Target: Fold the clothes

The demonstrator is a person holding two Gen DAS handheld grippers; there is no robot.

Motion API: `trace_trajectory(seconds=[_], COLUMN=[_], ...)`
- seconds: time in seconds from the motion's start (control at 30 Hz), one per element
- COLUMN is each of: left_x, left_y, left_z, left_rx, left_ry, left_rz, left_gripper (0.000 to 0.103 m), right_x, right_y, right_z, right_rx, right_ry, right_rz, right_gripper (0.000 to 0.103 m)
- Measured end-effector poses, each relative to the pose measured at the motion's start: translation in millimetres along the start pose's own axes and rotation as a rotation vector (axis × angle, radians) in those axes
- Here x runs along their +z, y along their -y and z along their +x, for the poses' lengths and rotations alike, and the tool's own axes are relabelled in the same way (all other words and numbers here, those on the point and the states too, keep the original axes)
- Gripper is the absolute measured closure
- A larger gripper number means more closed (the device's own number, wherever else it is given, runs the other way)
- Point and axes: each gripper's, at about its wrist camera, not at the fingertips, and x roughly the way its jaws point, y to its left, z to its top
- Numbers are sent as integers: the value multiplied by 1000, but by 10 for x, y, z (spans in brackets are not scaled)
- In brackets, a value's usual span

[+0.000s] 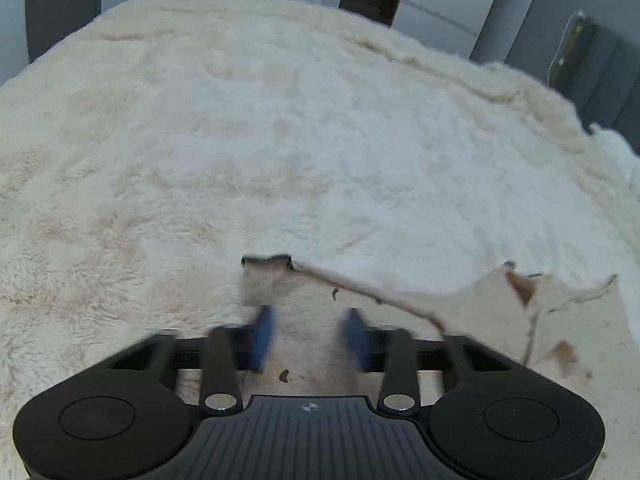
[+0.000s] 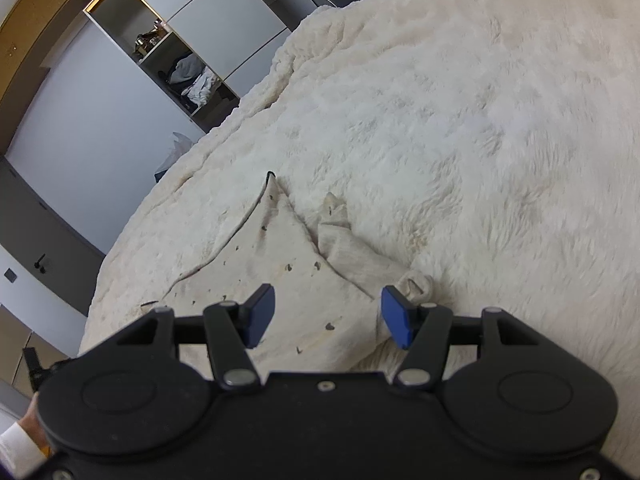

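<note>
cream speckled garment [image 2: 280,280] lies rumpled on fluffy blanket [image 2: 480,120] covering the bed. left hand-held gripper [image 1: 308,334] blurred, jaws apart, empty, over the cloth. right hand-held gripper [image 2: 328,316] likewise spread, grasping nothing.

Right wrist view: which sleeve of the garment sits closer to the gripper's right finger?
The folded-over sleeve whose looped cuff lies right beside the right gripper's right blue fingertip. The other corner, edged in dark trim, points away up the fluffy blanket.
</note>
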Motion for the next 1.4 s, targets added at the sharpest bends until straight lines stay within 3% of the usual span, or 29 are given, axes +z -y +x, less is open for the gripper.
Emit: trace_trajectory(seconds=[0.2,0.23,0.27,0.33,0.37,0.4,0.53,0.6,0.67,0.7,0.8,0.83,0.9,0.93,1.07,1.17,1.2,1.27,1.4], left_x=[77,100,124,153,155,154,59,-55,-82,-62,16,2,-26,-17,164,152,128,131,208], left_y=[-131,-143,-137,126,266,430,1094,1459,1611,1630,1625,1662,1713,1731,1907,2159,2181,2118,1633], left_z=[29,-17,-70,-242,-308,-345,-322,-180,-20,46,262,326,386,386,182,202,250,302,88], left_rx=[140,129,110,-28,-94,-160,-358,-388,-370,-376,-428,-409,-379,-376,-303,-174,-124,-99,-159], left_ry=[55,60,65,84,84,66,-39,-104,-139,-150,-221,-238,-269,-270,-91,-29,-33,-77,-70], left_rz=[-38,-30,-12,127,186,244,457,564,567,534,414,426,465,482,685,858,869,833,676], left_gripper=[103,103,103,97,78,66,66,66,69,75,78,82,101,101,101,97,96,94,82], right_x=[-4,-6,-8,-8,-10,-12,-16,-16,-13,-15,-18,-17,-17,-18,-9,-7,-6,-9,-15], right_y=[-2,-6,-12,-17,-17,-16,-14,-13,-5,-3,-7,-8,-10,-7,22,24,21,14,2], right_z=[-1,-1,-1,-2,-2,0,-2,-16,-30,-35,-41,-43,-47,-47,-53,-52,-46,-40,-54], right_rx=[8,9,9,12,13,15,21,22,23,24,31,34,38,39,50,52,50,47,46], right_ry=[-1,-2,-2,-1,0,-1,-1,4,7,8,6,7,11,11,13,17,15,11,15], right_rz=[-4,-7,-12,-14,-13,-10,-5,-7,-4,-3,-7,-9,-10,-9,5,8,8,9,6], right_gripper=[46,46,46,46,46,46,46,46,46,46,46,46,46,46,46,46,46,46,46])
